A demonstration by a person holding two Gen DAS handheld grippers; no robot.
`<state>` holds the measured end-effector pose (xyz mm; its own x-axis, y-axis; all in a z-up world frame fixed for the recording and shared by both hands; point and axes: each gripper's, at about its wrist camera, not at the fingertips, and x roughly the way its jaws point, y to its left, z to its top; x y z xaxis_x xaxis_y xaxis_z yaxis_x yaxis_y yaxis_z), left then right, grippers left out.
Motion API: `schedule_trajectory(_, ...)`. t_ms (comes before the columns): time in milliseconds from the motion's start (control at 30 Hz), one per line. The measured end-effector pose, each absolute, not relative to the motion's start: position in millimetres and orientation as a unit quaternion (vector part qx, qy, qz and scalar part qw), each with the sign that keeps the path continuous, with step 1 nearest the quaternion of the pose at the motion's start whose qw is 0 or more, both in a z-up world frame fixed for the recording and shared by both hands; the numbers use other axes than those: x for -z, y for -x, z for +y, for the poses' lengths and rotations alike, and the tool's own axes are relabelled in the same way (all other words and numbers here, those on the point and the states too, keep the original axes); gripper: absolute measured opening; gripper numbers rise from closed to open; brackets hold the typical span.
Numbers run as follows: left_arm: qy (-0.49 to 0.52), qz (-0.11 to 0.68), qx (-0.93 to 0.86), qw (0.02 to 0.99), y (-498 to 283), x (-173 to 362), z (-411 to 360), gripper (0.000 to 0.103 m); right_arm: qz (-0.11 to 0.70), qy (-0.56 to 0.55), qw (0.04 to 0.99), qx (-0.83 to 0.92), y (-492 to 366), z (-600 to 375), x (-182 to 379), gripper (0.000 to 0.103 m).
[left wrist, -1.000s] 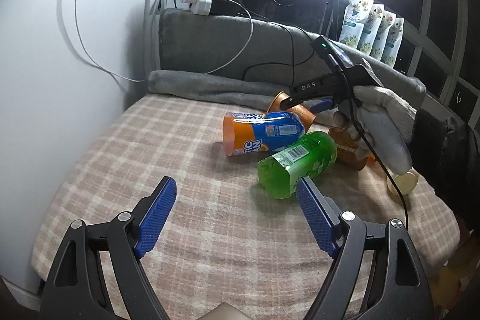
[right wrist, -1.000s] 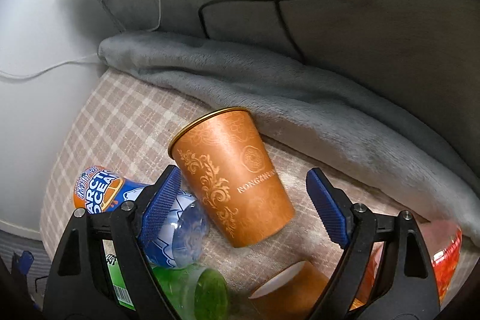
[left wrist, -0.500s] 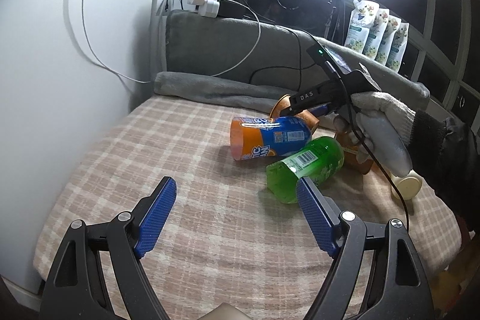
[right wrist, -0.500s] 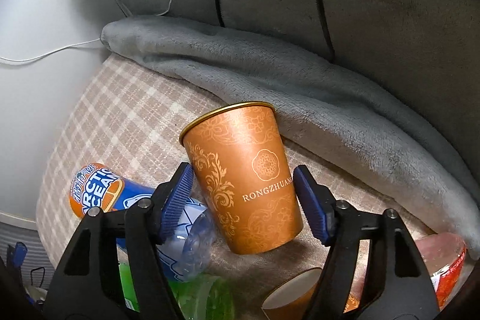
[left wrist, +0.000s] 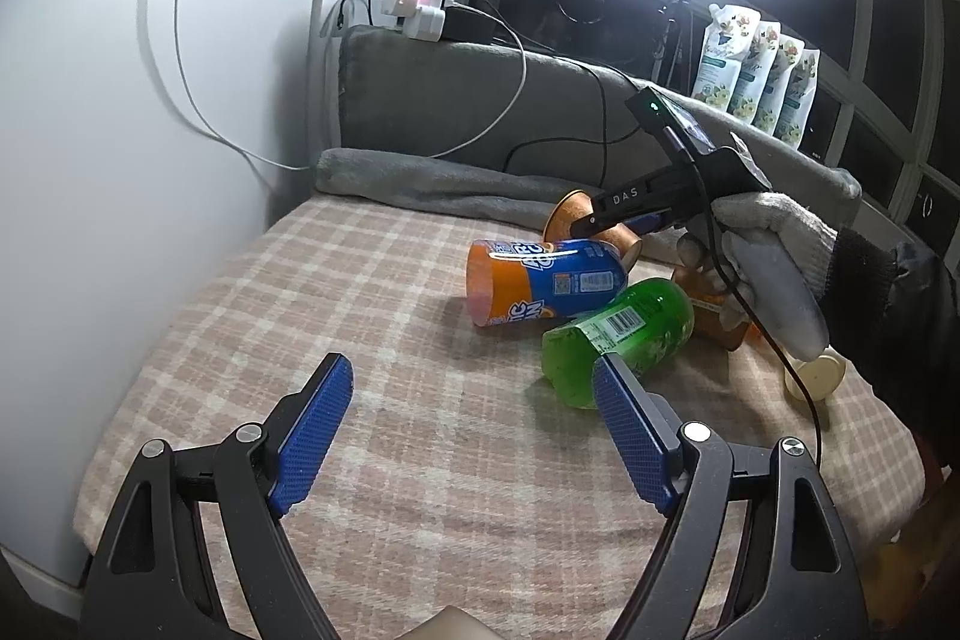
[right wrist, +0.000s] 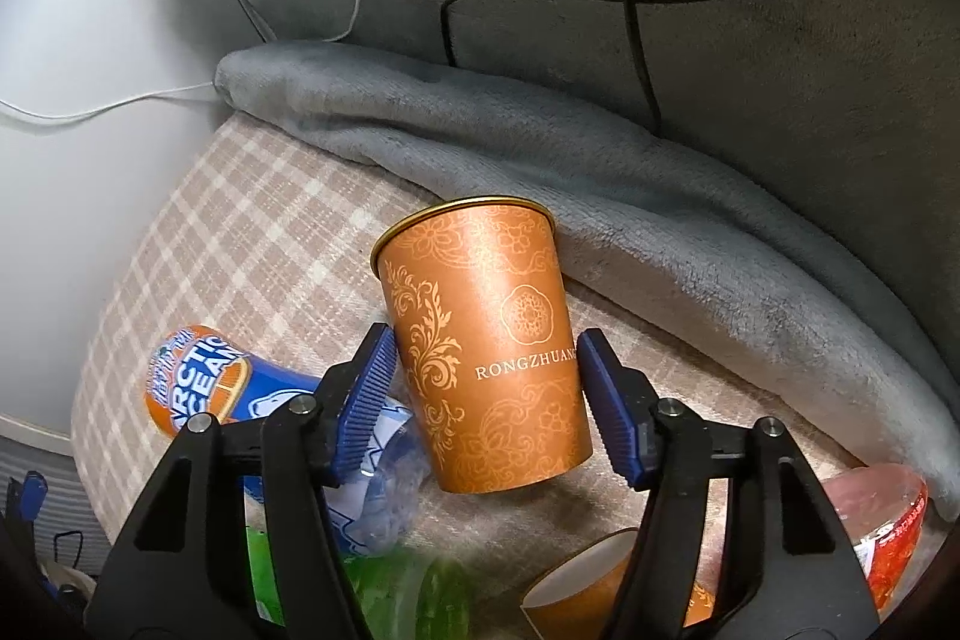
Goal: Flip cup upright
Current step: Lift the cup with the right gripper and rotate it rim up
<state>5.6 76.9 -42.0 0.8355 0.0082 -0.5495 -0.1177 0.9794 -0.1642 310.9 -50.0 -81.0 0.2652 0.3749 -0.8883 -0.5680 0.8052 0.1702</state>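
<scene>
An orange paper cup with gold scrollwork (right wrist: 486, 346) lies on its side on the plaid cloth, rim toward the grey blanket. My right gripper (right wrist: 485, 403) is shut on the cup, with the blue pads against both of its sides. In the left wrist view the cup (left wrist: 576, 220) shows partly behind the right gripper (left wrist: 606, 220), held by a gloved hand. My left gripper (left wrist: 474, 430) is open and empty, low over the near part of the cloth.
An orange-and-blue bottle (left wrist: 540, 280) and a green bottle (left wrist: 618, 334) lie beside the cup. A second orange cup (right wrist: 588, 580) and a red-capped container (right wrist: 882, 526) lie near. A grey blanket (right wrist: 600, 196) runs along the back. A wall stands at the left.
The right gripper's jaws have narrowed from wide open until they press the orange cup. The cup has swung more in line with the gripper. The left gripper has pulled back slightly.
</scene>
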Motion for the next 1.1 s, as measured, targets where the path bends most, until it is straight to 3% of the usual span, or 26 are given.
schedule_trajectory(333, 0.097, 0.284, -0.037, 0.953, -5, 40, 77, 0.082, 0.493, 0.067, 0.813, -0.303, -304, -76, 38, 0.065)
schedule_trajectory(633, 0.098, 0.292, -0.006, 0.951, -6, 31, 63, 0.082, 0.459, 0.027, 0.828, -0.322, -237, -131, -24, 0.065)
schedule_trajectory(867, 0.112, 0.318, 0.040, 0.941, -11, 32, 44, 0.082, 0.474, -0.025, 0.823, -0.312, -173, -177, -28, 0.065)
schedule_trajectory(1100, 0.133, 0.346, 0.083, 0.925, -12, 37, 29, 0.081, 0.504, -0.085, 0.810, -0.286, -120, -203, 8, 0.065)
